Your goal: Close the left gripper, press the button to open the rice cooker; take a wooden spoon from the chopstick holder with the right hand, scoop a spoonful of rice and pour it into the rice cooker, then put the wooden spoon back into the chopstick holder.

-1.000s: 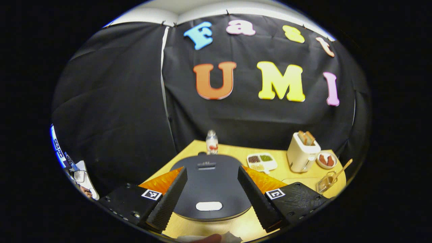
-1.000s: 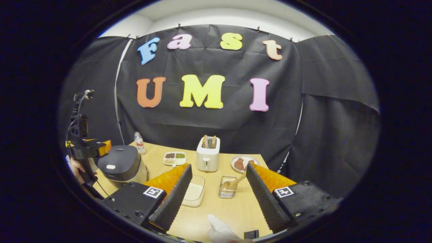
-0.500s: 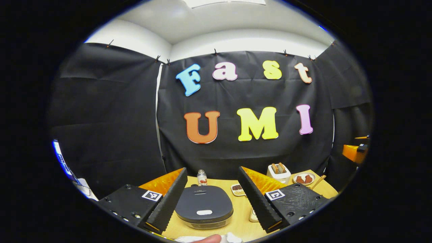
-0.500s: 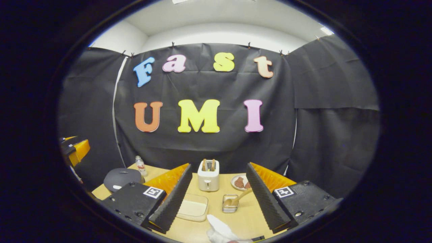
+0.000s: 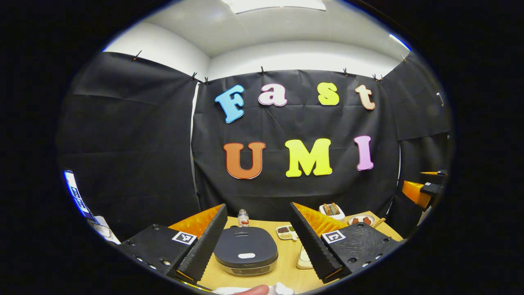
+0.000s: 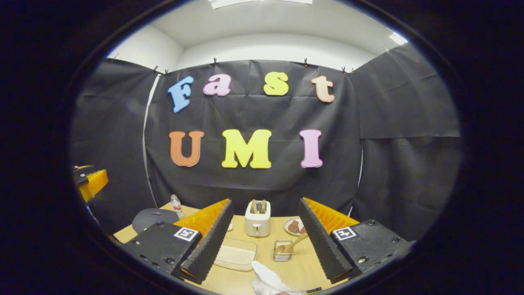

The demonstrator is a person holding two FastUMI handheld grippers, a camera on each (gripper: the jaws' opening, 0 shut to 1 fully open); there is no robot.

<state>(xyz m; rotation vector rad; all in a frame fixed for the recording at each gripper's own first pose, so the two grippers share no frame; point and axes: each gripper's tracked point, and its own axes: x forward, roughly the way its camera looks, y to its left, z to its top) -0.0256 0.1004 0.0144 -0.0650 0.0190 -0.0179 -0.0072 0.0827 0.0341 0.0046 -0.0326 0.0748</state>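
A: So where's everything right now?

B: Rice cooker (image 5: pixel 245 250) sits lid-down at the bottom centre of the left gripper view, framed by the left hand-held gripper (image 5: pixel 254 241), jaws wide, holding nothing. Right hand-held gripper (image 6: pixel 264 241) is gaping too, empty.

A: And the spoon?

B: Wooden spoon (image 6: pixel 291 245) leans in the chopstick holder (image 6: pixel 282 250), lower middle on the desk (image 6: pixel 303 268). Looks light and stiff; I'd pinch the handle mid-shaft.

In the right gripper view, the toaster (image 6: pixel 257 218) stands at centre. The rice cooker (image 6: pixel 153 218) sits lower left, a spoon (image 6: pixel 293 243) in its holder (image 6: pixel 282 251) lower right.
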